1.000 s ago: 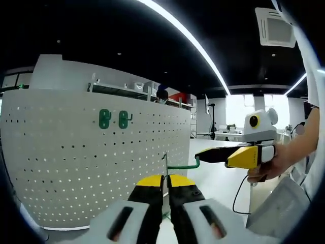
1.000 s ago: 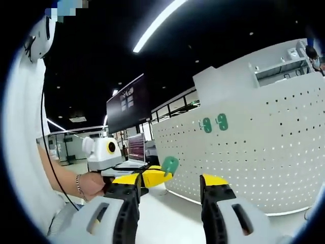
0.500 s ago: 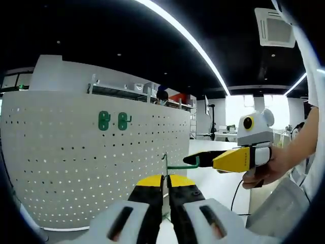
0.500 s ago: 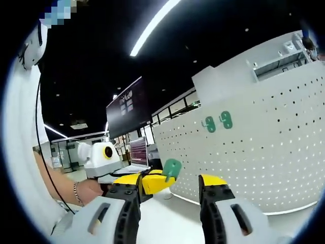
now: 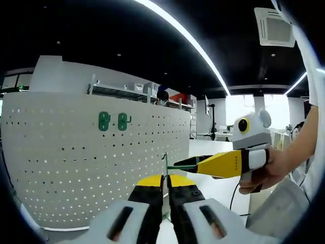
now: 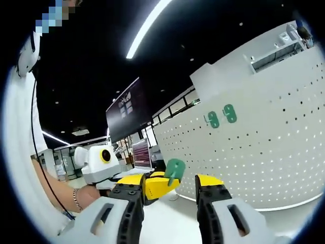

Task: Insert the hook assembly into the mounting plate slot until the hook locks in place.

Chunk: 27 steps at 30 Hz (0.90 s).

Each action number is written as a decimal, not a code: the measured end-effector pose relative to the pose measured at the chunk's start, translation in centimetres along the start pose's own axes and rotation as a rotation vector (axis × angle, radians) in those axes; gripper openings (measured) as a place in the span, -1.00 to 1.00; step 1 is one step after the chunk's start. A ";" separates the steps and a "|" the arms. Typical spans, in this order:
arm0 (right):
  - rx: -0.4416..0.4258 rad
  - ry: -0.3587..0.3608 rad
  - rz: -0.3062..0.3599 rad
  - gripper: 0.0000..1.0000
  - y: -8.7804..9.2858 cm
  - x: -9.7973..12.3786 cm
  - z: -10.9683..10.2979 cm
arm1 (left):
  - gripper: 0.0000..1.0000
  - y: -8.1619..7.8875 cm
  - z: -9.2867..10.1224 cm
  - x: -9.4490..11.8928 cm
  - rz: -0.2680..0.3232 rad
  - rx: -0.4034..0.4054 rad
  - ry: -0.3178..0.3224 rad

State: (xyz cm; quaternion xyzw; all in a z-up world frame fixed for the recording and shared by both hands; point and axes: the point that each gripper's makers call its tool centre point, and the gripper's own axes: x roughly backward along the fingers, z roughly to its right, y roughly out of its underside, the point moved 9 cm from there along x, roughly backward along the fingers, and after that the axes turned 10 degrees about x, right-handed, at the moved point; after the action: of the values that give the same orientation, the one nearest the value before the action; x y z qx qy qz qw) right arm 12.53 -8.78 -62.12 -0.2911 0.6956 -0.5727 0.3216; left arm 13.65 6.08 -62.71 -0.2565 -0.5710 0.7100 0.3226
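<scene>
Change: in the left gripper view, the right gripper (image 5: 190, 163) has come further in from the right, and its tips now lie along the hook's arm where earlier they stood off it.
Left gripper: the left gripper (image 5: 165, 181) has its fingers together, clamped on the hook (image 5: 171, 166), a thin green wire piece that stands up between the tips and bends off to the right.
Right gripper: in the right gripper view, the right gripper (image 6: 169, 184) has its fingers apart, with the hook's green plate (image 6: 174, 170) held up in the gap between them.
Pegboard: the white pegboard (image 5: 76, 152) stands behind, well apart from the hook; two green hooks (image 5: 112, 121) already hang side by side on it.
Step in hand: judged as a handover or a two-handed steadying of the hook before it goes to the board.
Doing it well: the right fingers should close squarely on the arm or plate before the left lets go, so the hook cannot twist.
Then: carry it level to the board, line the plate's prongs with a free slot, and press until it seats.
Risk: a loose pinch on thin wire may let the hook roll.
</scene>
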 end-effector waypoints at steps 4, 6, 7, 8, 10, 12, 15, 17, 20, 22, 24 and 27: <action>-0.006 -0.006 0.001 -0.37 0.0 -0.3 -0.1 | -0.95 0.0 0.1 0.0 0.000 -0.001 0.002; -0.007 -0.009 0.000 -0.41 0.0 -0.4 -0.2 | -0.95 0.0 0.1 -0.1 -0.001 -0.003 0.002; -0.010 -0.009 0.007 -0.44 -0.1 -0.4 -0.3 | -0.95 0.0 0.2 -0.1 -0.001 -0.004 0.003; -0.009 -0.009 0.008 -0.45 -0.1 -0.4 -0.4 | -0.95 -0.1 0.2 -0.1 0.000 -0.006 0.003; -0.011 -0.005 0.009 -0.51 -0.1 -0.5 -0.4 | -0.95 -0.1 0.2 -0.1 -0.002 -0.011 0.003; -0.020 -0.003 0.011 -0.57 -0.1 -0.5 -0.4 | -0.95 -0.1 0.3 -0.1 -0.001 -0.010 0.002; -0.014 0.001 0.008 -0.67 -0.1 -0.6 -0.4 | -0.95 -0.1 0.4 -0.2 -0.002 -0.012 0.003; -0.023 0.004 0.015 -0.73 -0.1 -0.6 -0.4 | -0.95 -0.1 0.5 -0.2 -0.001 -0.011 0.004; -0.019 0.022 0.016 -0.78 -0.1 -0.6 -0.3 | -0.95 -0.1 0.6 -0.2 -0.001 -0.011 0.006; -0.018 0.028 0.015 -0.81 -0.1 -0.6 -0.2 | -0.95 -0.1 0.6 -0.3 -0.002 -0.015 0.007; -0.024 0.041 0.021 -0.85 -0.2 -0.5 -0.2 | -0.95 -0.1 0.7 -0.3 -0.003 -0.016 0.007; -0.031 0.055 0.018 -0.90 -0.2 -0.6 -0.1 | -0.95 -0.1 0.7 -0.3 0.000 -0.014 0.004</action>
State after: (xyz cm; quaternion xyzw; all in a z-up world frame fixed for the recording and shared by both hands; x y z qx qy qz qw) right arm 12.82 -8.33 -61.85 -0.2739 0.7155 -0.5669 0.3028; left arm 13.31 5.40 -62.46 -0.2598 -0.5754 0.7055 0.3220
